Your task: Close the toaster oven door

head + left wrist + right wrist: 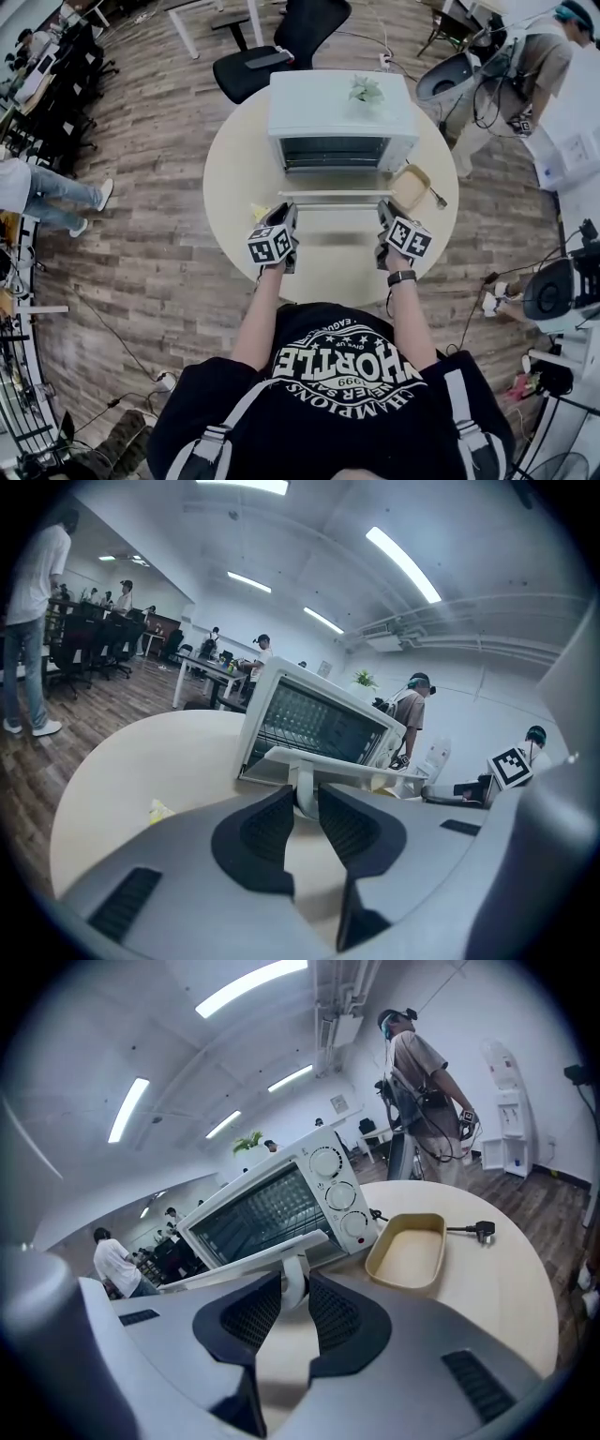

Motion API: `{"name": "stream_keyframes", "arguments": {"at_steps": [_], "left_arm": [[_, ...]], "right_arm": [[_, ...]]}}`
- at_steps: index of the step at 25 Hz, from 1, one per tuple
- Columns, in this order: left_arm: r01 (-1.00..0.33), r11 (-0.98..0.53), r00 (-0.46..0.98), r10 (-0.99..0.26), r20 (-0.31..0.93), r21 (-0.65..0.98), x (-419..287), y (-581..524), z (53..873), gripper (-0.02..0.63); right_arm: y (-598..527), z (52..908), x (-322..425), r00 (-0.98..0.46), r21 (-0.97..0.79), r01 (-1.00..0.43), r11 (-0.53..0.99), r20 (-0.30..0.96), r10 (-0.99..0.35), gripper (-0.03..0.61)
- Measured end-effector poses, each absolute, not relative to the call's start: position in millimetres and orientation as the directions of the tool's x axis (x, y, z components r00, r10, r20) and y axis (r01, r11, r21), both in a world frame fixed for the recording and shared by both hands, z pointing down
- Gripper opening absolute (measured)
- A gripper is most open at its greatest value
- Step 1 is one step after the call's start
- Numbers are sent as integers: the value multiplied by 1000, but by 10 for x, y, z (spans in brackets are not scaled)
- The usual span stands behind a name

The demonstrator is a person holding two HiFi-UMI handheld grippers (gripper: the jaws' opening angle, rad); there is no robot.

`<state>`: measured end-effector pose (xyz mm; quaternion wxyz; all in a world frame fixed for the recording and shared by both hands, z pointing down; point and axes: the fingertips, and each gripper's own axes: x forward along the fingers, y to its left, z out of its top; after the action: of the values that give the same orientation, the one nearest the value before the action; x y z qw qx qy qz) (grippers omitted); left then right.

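A white toaster oven [342, 117] stands at the back of a round beige table [234, 178]. Its door [337, 183] hangs open toward me, with a white handle bar [337, 199] along the near edge. My left gripper [286, 220] holds the bar's left post [303, 789] between its pads. The right gripper [384, 214] is closed around the right post [292, 1279] the same way. In both gripper views the oven's wire rack shows through the open front [314, 726] [267, 1211].
A shallow beige tray [410, 186] [408, 1252] lies right of the door, with a black plug [478, 1230] beyond it. A yellow scrap [259, 212] sits by the left gripper. A small plant [366, 91] tops the oven. A black chair [281, 47] and several people stand around the table.
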<state>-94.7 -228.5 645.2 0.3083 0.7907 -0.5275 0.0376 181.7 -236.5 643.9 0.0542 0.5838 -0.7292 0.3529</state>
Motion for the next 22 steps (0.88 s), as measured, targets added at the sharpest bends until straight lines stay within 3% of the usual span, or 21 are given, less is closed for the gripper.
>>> {"name": "stream_keyframes", "arguments": {"at_steps": [22], "left_arm": [[-867,-248,407,-852,329,432,-953,-2435,6300,103]], "right_arm": [[-2553,6227,1798,-322,-436,-892,122,422,-848,114]]}}
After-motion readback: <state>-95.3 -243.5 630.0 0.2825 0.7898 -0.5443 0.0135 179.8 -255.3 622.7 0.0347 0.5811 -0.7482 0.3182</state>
